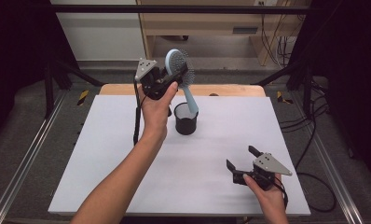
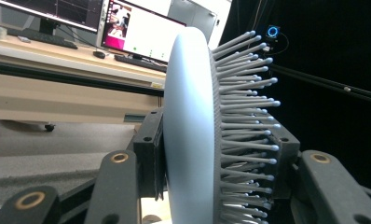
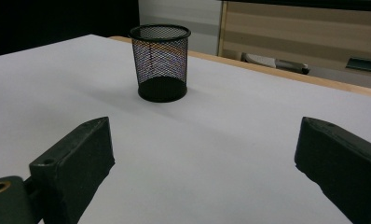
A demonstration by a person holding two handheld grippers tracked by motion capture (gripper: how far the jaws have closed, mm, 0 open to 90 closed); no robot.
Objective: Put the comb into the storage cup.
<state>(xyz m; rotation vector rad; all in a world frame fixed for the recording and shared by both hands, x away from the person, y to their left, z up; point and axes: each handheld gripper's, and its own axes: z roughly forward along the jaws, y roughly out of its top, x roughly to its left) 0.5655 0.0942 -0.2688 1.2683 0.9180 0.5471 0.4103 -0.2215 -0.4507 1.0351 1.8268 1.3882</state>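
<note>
A: Where's the pale blue plastic hairbrush with the grey bristle pad (image 1: 180, 70) right now?

B: Up in the air near the back edge of the white surface (image 1: 127, 154). The left gripper (image 1: 170, 77) has its fingers (image 2: 148, 154) clamped on the brush head, one on the smooth back and the other in among the bristles. The handle hangs down toward the black wire-mesh cup (image 1: 186, 119); its tip looks to be at or just inside the rim, though I can't tell whether it touches.

A: And the other hand?

B: The right gripper (image 1: 242, 163) sits low near the front right corner of the surface, well apart from the cup, fingers (image 3: 79, 161) spread wide with nothing between them.

A: What could go wrong from here?

B: Mostly the grip, I'd say. One finger bears on springy bristles rather than a firm face, so the head could swivel or slide out if the hand tilts. Then the handle would swing and miss the cup.

A: And the cup itself?

B: It's light and nobody is steadying it. If the handle comes down slanted and catches the rim or pushes on the inner wall, I'd expect the cup to tip or skid. A top-heavy brush leaning to one side after release could also pull it over
</note>
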